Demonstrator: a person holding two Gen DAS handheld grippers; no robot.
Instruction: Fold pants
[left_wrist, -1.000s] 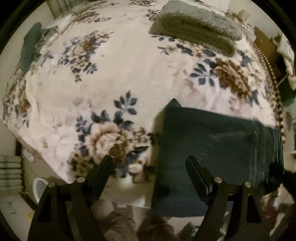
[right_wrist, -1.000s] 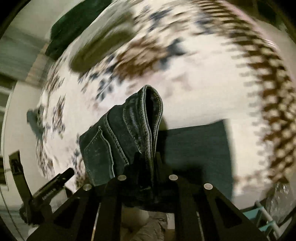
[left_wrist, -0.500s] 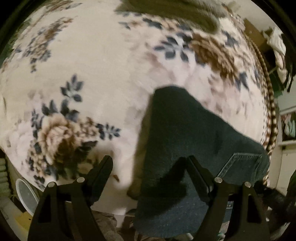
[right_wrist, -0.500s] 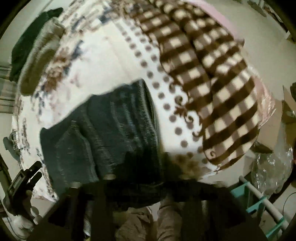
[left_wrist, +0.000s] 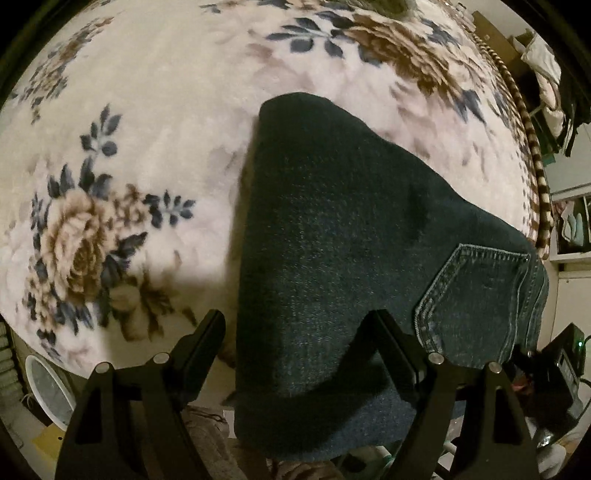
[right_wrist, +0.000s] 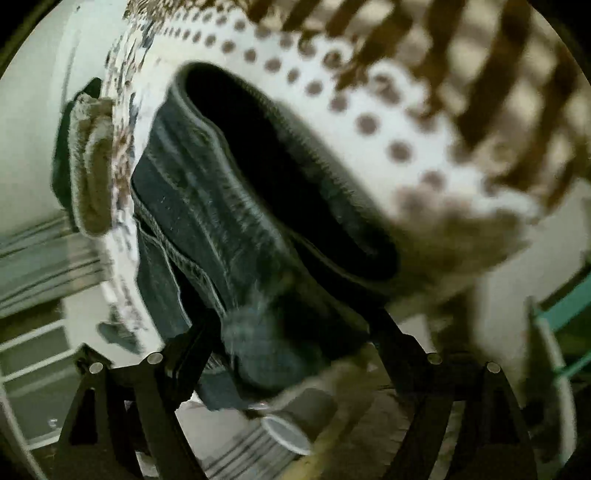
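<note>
The dark blue jeans (left_wrist: 351, 221) lie folded on the floral blanket (left_wrist: 147, 110), with a stitched back pocket (left_wrist: 476, 295) facing up at the right. My left gripper (left_wrist: 295, 328) hovers close over the near left part of the jeans and stands open, its right finger over the denim and its left finger over the blanket. In the blurred right wrist view the waistband end of the jeans (right_wrist: 207, 206) sits at the bed's edge. My right gripper (right_wrist: 291, 332) is opening, with a fold of denim loose between its spread fingers.
The blanket's dotted and checked border (right_wrist: 369, 122) hangs over the bed edge. A folded grey towel (right_wrist: 92, 177) lies farther along the bed. A white round thing (left_wrist: 44, 384) and a cup (right_wrist: 288, 435) stand on the floor below. Shelves with clothes (left_wrist: 554, 92) are at the right.
My right gripper was shut on the jeans' waistband a second ago; it has let go, spread wide, rolled and sunk towards the bed edge. My left gripper has come down closer over the folded jeans.
</note>
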